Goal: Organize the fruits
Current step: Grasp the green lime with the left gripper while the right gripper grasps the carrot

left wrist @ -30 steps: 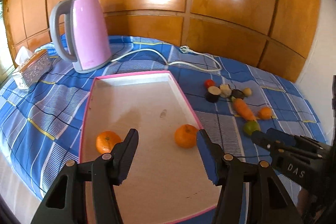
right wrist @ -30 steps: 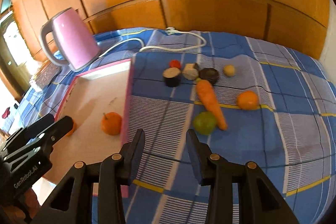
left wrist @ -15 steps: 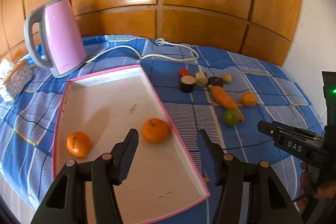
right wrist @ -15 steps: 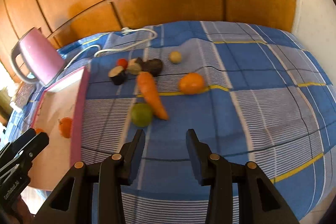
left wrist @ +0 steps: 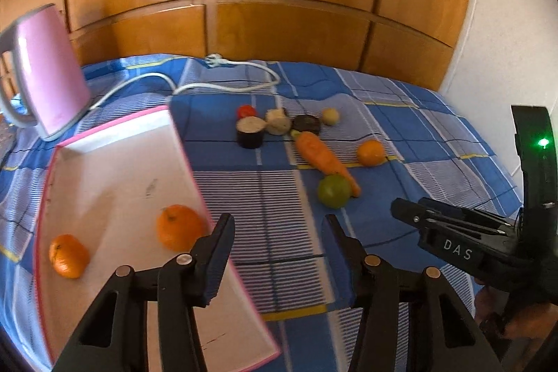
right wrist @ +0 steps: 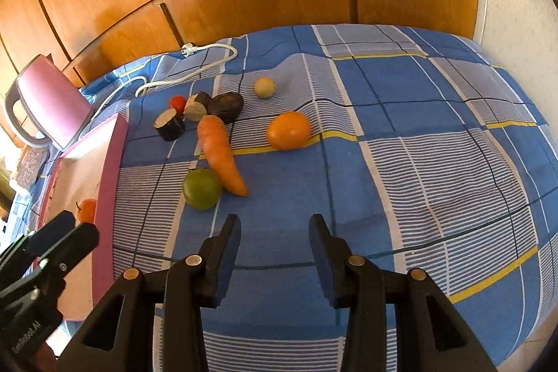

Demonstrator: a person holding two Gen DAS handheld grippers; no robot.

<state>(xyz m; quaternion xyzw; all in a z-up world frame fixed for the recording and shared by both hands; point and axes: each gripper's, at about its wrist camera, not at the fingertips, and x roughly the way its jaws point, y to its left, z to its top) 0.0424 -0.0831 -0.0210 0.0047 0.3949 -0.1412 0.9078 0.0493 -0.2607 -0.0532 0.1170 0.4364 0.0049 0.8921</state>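
A pink-rimmed white tray (left wrist: 115, 169) lies on the blue checked cloth and holds two oranges (left wrist: 179, 227) (left wrist: 68, 255). To its right on the cloth lie a third orange (right wrist: 288, 130), a green fruit (right wrist: 201, 188), a carrot (right wrist: 219, 152), a small red fruit (right wrist: 178, 102), a small yellow fruit (right wrist: 264, 87) and some cut dark pieces (right wrist: 169, 125). My left gripper (left wrist: 277, 234) is open and empty above the tray's right edge. My right gripper (right wrist: 274, 232) is open and empty over the cloth, just near of the green fruit and carrot.
A pink kettle (left wrist: 42, 72) stands behind the tray at the left, its white cord (left wrist: 223, 86) trailing across the cloth. Wooden panels form the back wall. A white wall runs along the right. The right gripper also shows in the left wrist view (left wrist: 453, 232).
Both grippers have swung to the right, away from the tray and toward the loose fruit. The right gripper has come closer to the green fruit and the third orange. Both stay open.
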